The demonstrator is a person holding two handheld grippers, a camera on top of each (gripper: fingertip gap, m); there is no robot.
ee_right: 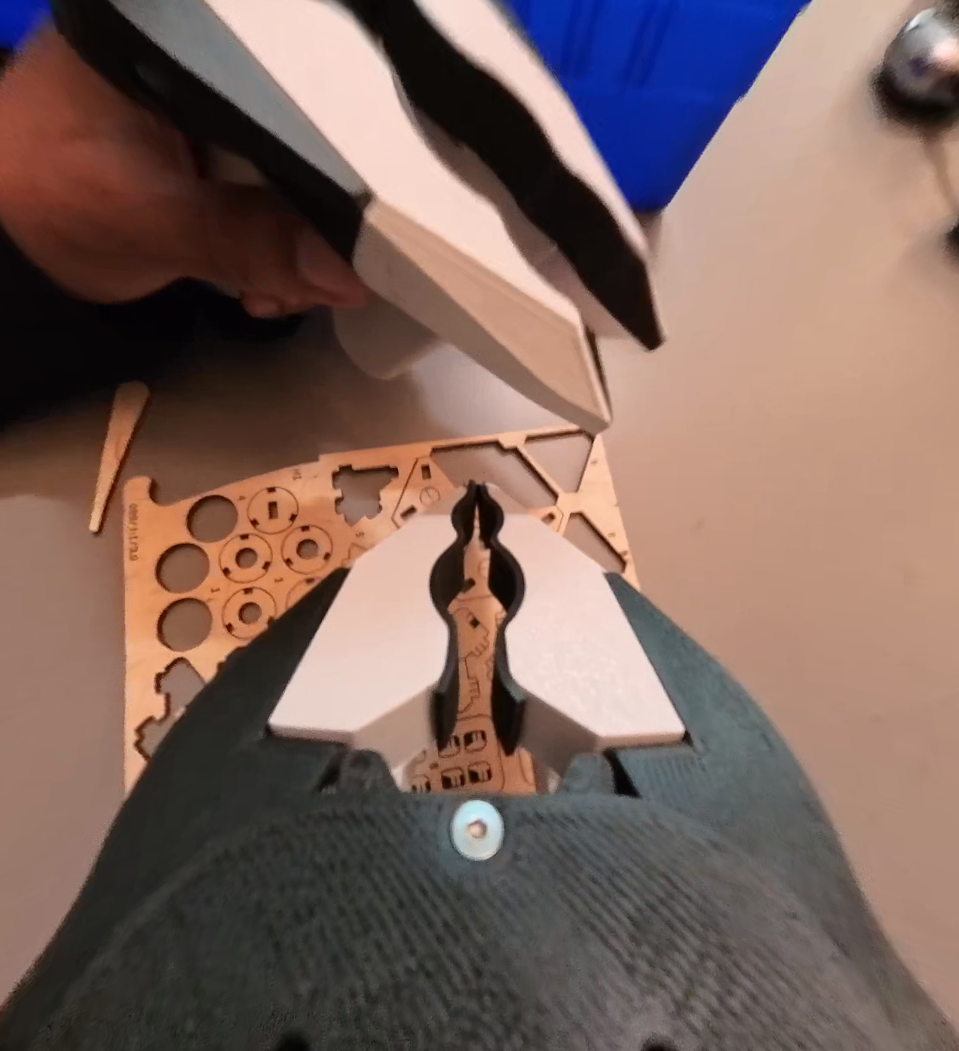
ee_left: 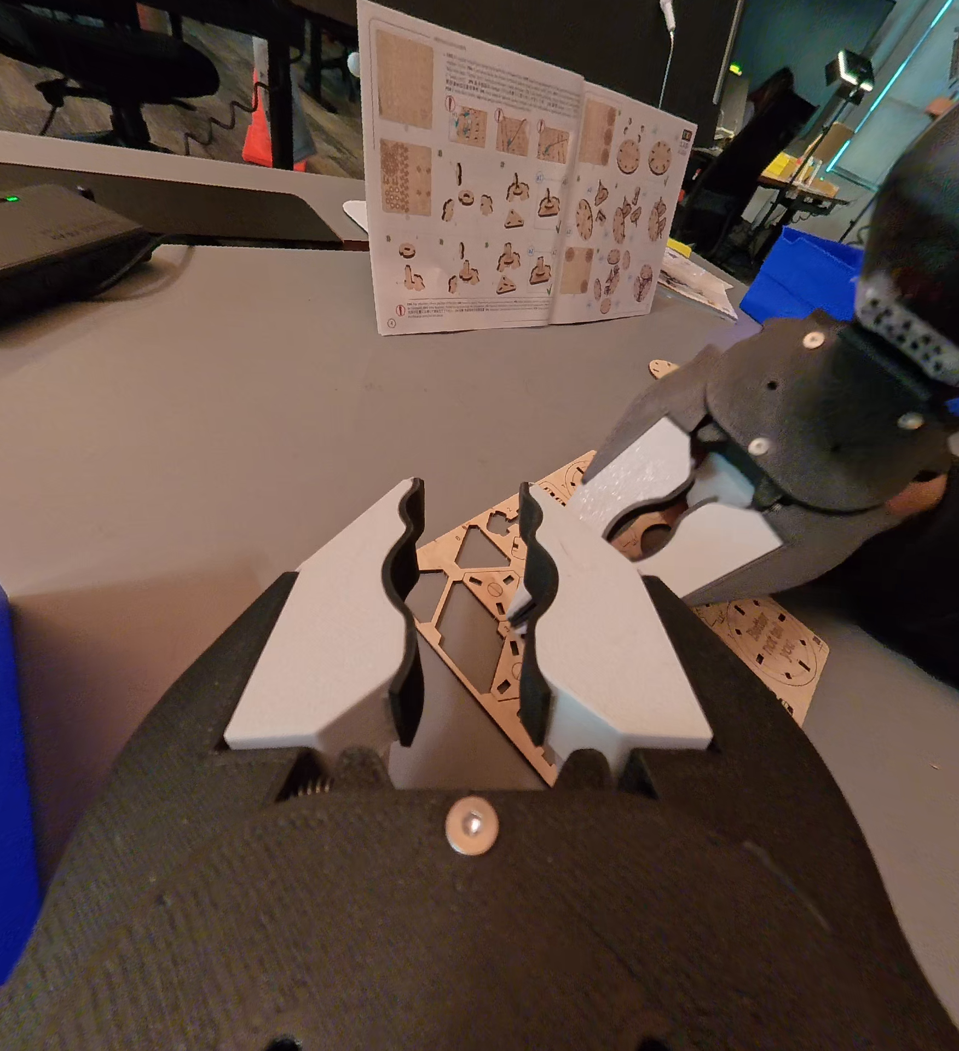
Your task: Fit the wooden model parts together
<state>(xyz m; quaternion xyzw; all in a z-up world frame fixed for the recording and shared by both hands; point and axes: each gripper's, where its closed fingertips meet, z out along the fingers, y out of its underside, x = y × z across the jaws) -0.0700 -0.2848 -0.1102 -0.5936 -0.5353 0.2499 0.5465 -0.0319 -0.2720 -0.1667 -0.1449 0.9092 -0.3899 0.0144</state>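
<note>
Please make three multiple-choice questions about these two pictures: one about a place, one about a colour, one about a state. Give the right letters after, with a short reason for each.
1. Where does the open instruction booklet stand?
A. upright on the grey table, beyond the grippers
B. flat under the wooden sheet
C. inside the blue bin

2. What colour is the bin at the right of the booklet?
A. red
B. blue
C. green

3. How do the fingertips of the right gripper stand?
A. spread wide
B. hidden
C. closed together above the wooden sheet

Answers:
1 A, its pages stand propped open on the table at the far side.
2 B, its wall is plainly blue.
3 C, the black tips meet, while the left gripper shows a clear gap.
</note>
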